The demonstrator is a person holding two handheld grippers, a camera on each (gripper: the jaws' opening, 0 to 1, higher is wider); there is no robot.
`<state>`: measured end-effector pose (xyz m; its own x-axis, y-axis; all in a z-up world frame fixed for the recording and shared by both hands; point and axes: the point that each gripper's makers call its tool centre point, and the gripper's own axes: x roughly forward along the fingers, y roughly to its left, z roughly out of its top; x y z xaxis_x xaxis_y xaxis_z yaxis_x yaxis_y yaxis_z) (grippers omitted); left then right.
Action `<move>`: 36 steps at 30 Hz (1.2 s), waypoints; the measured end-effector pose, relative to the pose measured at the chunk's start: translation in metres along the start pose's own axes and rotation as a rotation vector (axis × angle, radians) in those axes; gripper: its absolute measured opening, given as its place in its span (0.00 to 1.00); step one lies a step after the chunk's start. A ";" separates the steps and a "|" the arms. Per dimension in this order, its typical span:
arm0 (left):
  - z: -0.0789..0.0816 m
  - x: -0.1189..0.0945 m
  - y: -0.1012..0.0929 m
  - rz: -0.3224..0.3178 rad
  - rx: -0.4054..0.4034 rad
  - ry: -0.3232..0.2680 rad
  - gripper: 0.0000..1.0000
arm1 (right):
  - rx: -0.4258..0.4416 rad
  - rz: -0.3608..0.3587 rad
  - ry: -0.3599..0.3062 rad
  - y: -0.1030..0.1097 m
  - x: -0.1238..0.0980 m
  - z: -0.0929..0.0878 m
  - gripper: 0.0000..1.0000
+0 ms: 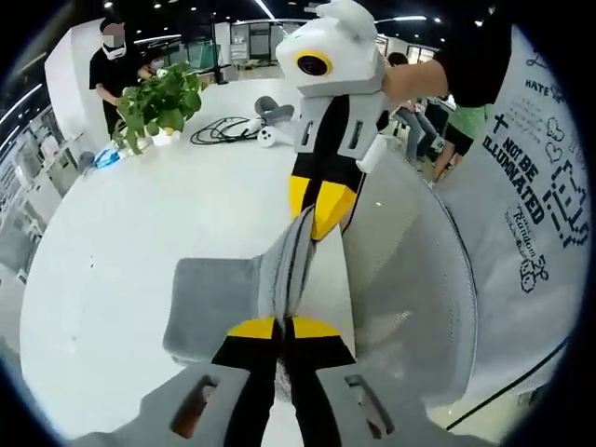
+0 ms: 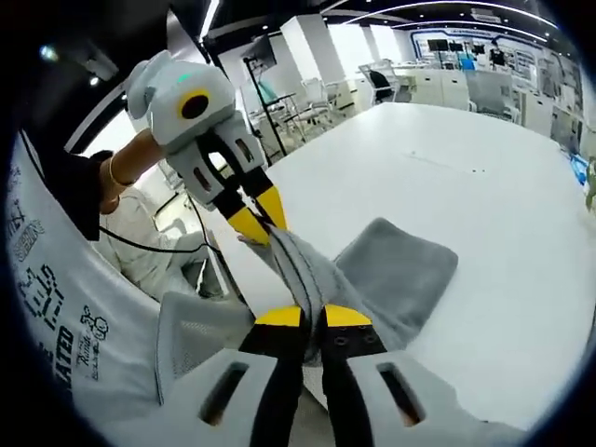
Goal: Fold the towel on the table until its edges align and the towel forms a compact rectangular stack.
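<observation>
Both grippers' fingers clamped on grey towel [image 1: 219, 303] edge, lifted taut, bare white table [image 1: 140, 223] beyond

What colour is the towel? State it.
Plain grey towel, clearest in the right gripper view, where its flat part lies on the white table.

A white table [image 1: 140, 233] holds a potted plant [image 1: 158, 102]; office desks [image 2: 447, 79] stand under ceiling strip lights [image 1: 265, 9].

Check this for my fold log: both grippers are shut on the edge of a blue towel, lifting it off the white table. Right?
Not quite: the towel is grey, not blue, as the right gripper view shows. The rest holds: the left gripper and the right gripper are both shut on its raised edge, over the white table.
</observation>
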<state>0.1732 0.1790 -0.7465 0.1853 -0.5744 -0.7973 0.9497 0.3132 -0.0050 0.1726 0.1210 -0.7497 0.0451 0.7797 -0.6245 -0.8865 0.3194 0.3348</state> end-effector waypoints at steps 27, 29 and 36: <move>-0.013 0.035 0.076 0.002 0.001 0.044 0.04 | 0.192 0.013 -0.021 -0.067 0.033 0.018 0.03; -0.015 0.039 0.080 -0.001 -0.005 0.047 0.04 | 0.199 0.010 -0.018 -0.071 0.036 0.016 0.03; -0.018 0.043 0.094 -0.005 -0.030 0.032 0.04 | 0.230 0.016 -0.018 -0.084 0.040 0.022 0.03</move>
<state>0.2663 0.1970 -0.7923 0.1716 -0.5520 -0.8160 0.9426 0.3327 -0.0269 0.2588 0.1372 -0.7878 0.0414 0.7945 -0.6059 -0.7592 0.4193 0.4979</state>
